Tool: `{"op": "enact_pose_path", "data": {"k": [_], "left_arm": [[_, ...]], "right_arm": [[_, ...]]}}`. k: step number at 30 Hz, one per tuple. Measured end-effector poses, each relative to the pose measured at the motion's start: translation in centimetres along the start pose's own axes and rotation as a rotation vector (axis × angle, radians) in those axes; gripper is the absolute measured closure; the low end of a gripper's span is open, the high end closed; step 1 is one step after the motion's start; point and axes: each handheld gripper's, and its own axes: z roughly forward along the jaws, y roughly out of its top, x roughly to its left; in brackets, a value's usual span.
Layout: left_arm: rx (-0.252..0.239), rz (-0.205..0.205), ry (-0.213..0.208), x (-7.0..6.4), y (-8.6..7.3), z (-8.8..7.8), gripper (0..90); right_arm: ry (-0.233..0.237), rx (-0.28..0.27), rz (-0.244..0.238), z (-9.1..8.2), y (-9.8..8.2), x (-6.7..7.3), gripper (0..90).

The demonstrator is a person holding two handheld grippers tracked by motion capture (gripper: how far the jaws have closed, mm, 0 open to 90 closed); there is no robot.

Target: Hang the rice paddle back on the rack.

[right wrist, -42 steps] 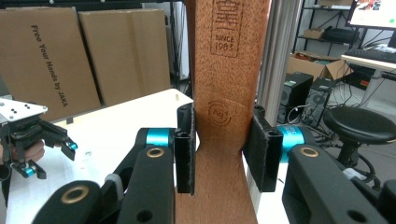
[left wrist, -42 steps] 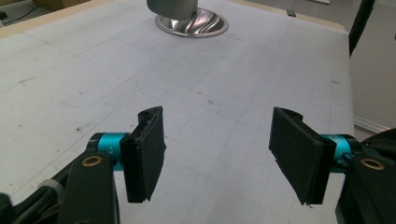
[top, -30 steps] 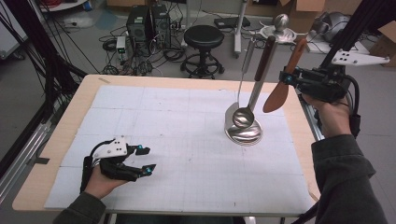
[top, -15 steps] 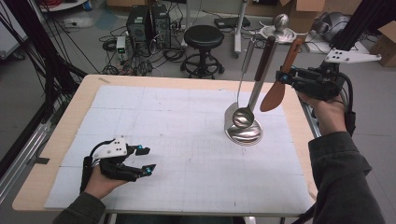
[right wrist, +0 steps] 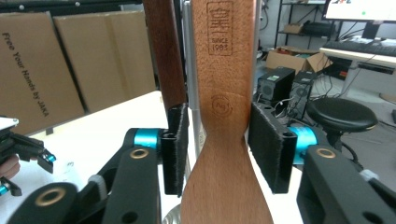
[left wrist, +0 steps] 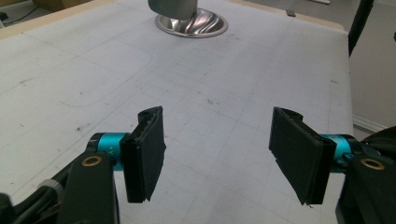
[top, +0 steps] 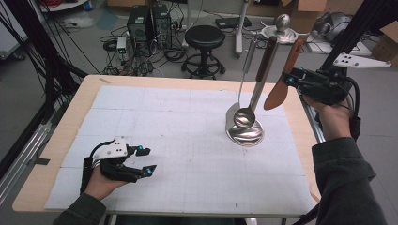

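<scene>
Jaws of your right gripper [right wrist: 219, 144] had just been opening, flat brown wooden spatula [right wrist: 224, 116] between them; pads looked barely touching its neck, so grip read as loosened, release likely under way. Spatula had shifted a bit toward steel holder [top: 245, 132] versus earlier shots. It stood near upright, blade down, beside metal ladle [top: 244, 117] and dark wood handle [top: 265, 56], hanging over table's right edge [top: 300, 122]. Left gripper [top: 143, 161] sat parked on mat, jaws apart, nothing in them.
</scene>
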Motion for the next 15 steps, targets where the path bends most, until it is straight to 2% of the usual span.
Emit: {"op": "enact_pose_path", "data": {"k": [9, 15], "left_arm": [[0.0, -0.006, -0.001, 0.1, 0.0, -0.1, 35.6], [-0.005, -0.015, 0.007, 0.3, 0.0, -0.3, 34.5]], "right_arm": [[-0.009, -0.037, 0.024, -1.3, -0.7, 0.5, 49.5], [0.008, -0.051, 0.027, -1.7, -1.1, 1.4, 46.0]]}}
